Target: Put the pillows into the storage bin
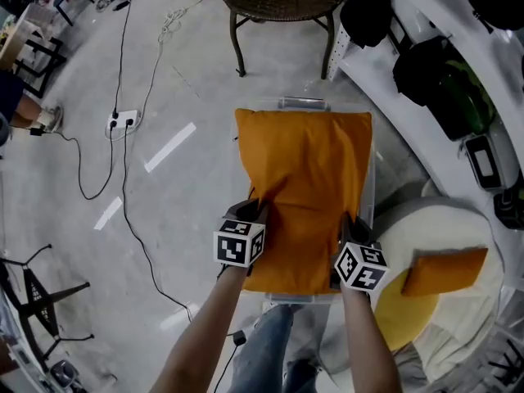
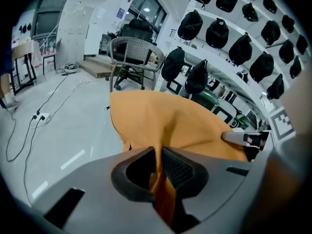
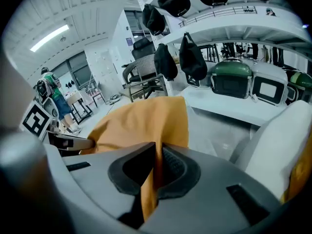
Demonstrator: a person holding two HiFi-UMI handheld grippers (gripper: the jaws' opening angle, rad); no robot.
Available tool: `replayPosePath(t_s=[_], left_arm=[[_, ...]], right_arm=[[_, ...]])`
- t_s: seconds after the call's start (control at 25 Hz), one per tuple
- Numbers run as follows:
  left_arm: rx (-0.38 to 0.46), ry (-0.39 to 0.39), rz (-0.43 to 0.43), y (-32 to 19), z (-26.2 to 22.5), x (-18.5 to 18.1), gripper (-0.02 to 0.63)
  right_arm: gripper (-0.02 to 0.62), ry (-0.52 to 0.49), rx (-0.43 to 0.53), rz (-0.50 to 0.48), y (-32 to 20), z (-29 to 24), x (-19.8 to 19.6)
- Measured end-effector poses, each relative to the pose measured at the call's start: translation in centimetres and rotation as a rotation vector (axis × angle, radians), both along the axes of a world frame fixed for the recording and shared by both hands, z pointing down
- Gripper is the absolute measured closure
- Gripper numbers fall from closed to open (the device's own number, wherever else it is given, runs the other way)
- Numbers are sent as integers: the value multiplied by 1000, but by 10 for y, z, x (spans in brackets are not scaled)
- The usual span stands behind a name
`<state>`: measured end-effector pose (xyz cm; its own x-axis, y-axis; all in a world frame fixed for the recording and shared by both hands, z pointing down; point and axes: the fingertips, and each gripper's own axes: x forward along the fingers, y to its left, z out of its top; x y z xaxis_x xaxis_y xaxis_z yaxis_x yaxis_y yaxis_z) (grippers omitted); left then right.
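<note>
A large orange pillow (image 1: 304, 195) lies over the clear storage bin (image 1: 304, 103), covering nearly all of it. My left gripper (image 1: 252, 213) is shut on the pillow's near left edge; a fold of orange fabric (image 2: 158, 172) is pinched between its jaws. At the near right edge my right gripper (image 1: 347, 226) is shut on the same pillow (image 3: 146, 126), cloth squeezed between its pads (image 3: 171, 165). A second orange pillow (image 1: 444, 270) rests on the round white seat (image 1: 442, 219) at the right.
A wicker chair (image 1: 282, 2) stands just beyond the bin. A power strip (image 1: 123, 119) and cables (image 1: 123, 178) cross the grey floor on the left. White shelving with dark helmets (image 1: 430, 72) curves along the right. A yellow cushion (image 1: 399, 309) lies by the seat.
</note>
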<state>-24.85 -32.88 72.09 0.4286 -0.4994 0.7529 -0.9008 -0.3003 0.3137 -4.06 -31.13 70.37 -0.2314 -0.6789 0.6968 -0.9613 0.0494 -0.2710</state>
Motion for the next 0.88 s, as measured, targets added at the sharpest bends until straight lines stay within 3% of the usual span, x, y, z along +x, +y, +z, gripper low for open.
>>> replayPosePath(t_s=[0.12, 0.4, 0.52, 0.6, 0.88], left_arm=[[-1, -31, 1, 1, 19, -4, 541], [-40, -184, -15, 3, 51, -24, 494], [-11, -147, -17, -1, 33, -16, 411], [23, -102, -8, -2, 14, -4, 399], [132, 23, 118, -10, -72, 64, 388]], right_arm=[[566, 9, -13, -5, -1, 23, 0], [413, 18, -71, -19, 14, 54, -2], [402, -13, 2, -34, 10, 27, -2], [370, -34, 36, -39, 7, 6, -3], [360, -101, 114, 159, 11, -64, 43]])
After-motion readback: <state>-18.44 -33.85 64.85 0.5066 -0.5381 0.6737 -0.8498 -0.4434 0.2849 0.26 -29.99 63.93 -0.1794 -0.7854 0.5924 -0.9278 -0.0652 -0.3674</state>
